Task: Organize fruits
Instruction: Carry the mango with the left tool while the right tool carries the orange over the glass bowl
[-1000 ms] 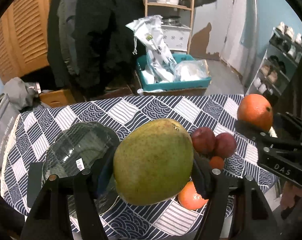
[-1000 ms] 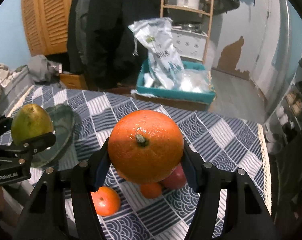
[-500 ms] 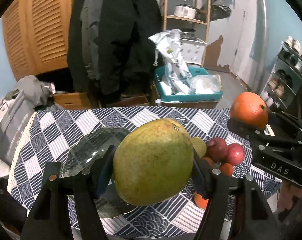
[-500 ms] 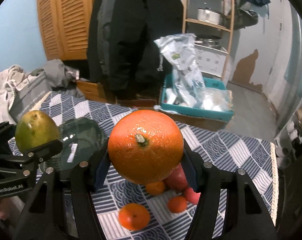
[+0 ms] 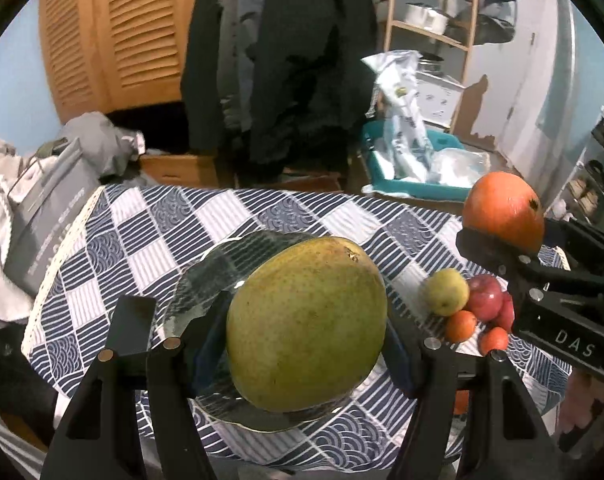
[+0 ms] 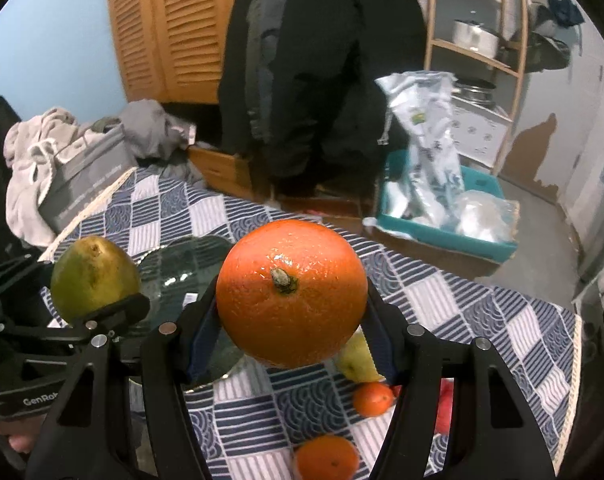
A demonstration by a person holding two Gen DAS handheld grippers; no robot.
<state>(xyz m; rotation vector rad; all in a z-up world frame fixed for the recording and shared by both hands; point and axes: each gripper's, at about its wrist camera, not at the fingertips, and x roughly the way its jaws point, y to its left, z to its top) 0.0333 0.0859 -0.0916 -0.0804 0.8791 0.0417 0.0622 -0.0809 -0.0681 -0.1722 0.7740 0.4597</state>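
Observation:
My left gripper (image 5: 298, 344) is shut on a large green mango (image 5: 306, 332) and holds it in the air above a clear glass plate (image 5: 206, 280) on the checked tablecloth. My right gripper (image 6: 290, 316) is shut on a big orange (image 6: 290, 292), held above the table right of the plate (image 6: 174, 280). On the cloth lie a small green pear (image 5: 446, 292), red apples (image 5: 484, 296) and small tangerines (image 5: 460, 326). The mango also shows in the right wrist view (image 6: 94, 276), and the orange in the left wrist view (image 5: 502, 212).
The round table (image 5: 142, 232) has a blue and white checked cloth. A grey box (image 5: 42, 216) and clothes lie at its left edge. A teal crate (image 5: 418, 176) with bags, a wooden shelf and hanging coats stand behind the table.
Both grippers have pulled back and risen with their fruits, so more of the table shows. The pear has come into view beside the apples.

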